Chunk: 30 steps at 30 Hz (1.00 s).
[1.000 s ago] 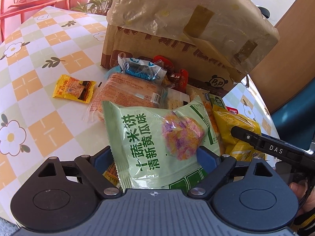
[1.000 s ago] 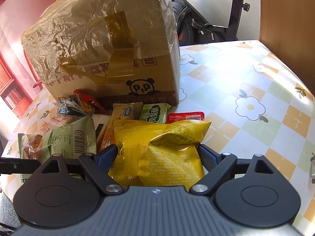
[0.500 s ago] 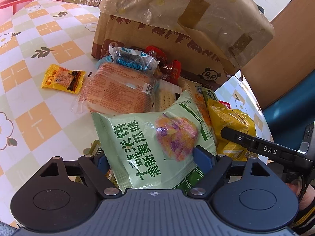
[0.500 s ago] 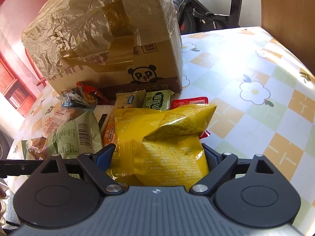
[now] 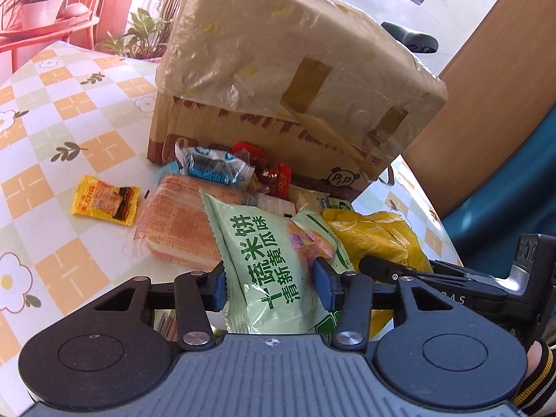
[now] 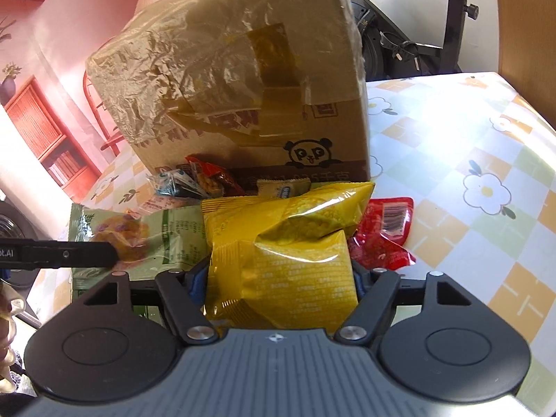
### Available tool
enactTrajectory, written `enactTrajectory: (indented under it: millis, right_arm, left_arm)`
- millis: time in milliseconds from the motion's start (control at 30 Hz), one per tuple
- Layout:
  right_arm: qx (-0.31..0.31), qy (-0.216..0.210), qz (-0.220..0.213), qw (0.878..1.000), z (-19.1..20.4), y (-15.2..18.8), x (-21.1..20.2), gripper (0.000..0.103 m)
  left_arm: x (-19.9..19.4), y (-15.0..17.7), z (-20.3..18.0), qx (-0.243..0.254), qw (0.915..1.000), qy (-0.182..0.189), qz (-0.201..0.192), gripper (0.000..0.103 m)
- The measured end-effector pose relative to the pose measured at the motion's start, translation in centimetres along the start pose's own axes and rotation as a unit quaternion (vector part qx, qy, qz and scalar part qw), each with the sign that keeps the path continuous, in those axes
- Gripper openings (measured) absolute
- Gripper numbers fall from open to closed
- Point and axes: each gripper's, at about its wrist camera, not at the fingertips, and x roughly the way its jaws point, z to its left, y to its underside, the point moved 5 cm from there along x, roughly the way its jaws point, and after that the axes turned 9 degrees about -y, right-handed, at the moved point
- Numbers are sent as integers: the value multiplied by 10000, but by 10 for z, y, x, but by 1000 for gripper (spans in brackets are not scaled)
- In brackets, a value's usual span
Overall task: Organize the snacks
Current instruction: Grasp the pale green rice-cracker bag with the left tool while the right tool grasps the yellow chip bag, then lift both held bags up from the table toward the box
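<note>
We are early on: our left tongs [image 5: 270,279] grip the green rice-cracker bag [image 5: 274,260], our right tongs [image 6: 278,278] grip the yellow bag [image 6: 281,257], while most snacks lie heaped on the table [image 5: 45,132] against the cardboard box [image 5: 278,80].

Sunlit room, pink wall behind.
Table [image 6: 486,160] in orange-and-green checked floral cloth; potted plant [image 5: 38,3] on red stand, red bookshelf [image 6: 45,132], exercise bike [image 6: 417,45], wooden panel [image 5: 493,80].

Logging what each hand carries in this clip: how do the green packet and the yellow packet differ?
The green packet is flat, matte, with large dark characters; the yellow packet is glossy, puffy, with its top folded over. The left gripper pinches the green one, the right gripper the yellow one. Both are sealed snack bags.
</note>
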Motion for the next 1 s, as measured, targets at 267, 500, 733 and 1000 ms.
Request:
enactTrajectory:
  millis: [267, 500, 733, 1000]
  right_arm:
    - [-243, -298, -167, 9991, 21, -26, 22, 73]
    - [-63, -295, -199, 9993, 5, -19, 29, 75]
    - [163, -269, -266, 9992, -4, -20, 19, 77]
    - [253, -316, -231, 9989, -2, -10, 17, 77]
  left_arm:
    - [-3, -33, 6, 135, 9987, -250, -426, 46]
    - [-2, -24, 16, -70, 9984, -319, -465, 53]
    - [-11, -15, 20, -208, 9973, -691, -162, 79]
    - [-8, 11, 15, -123, 9996, -178, 196, 86]
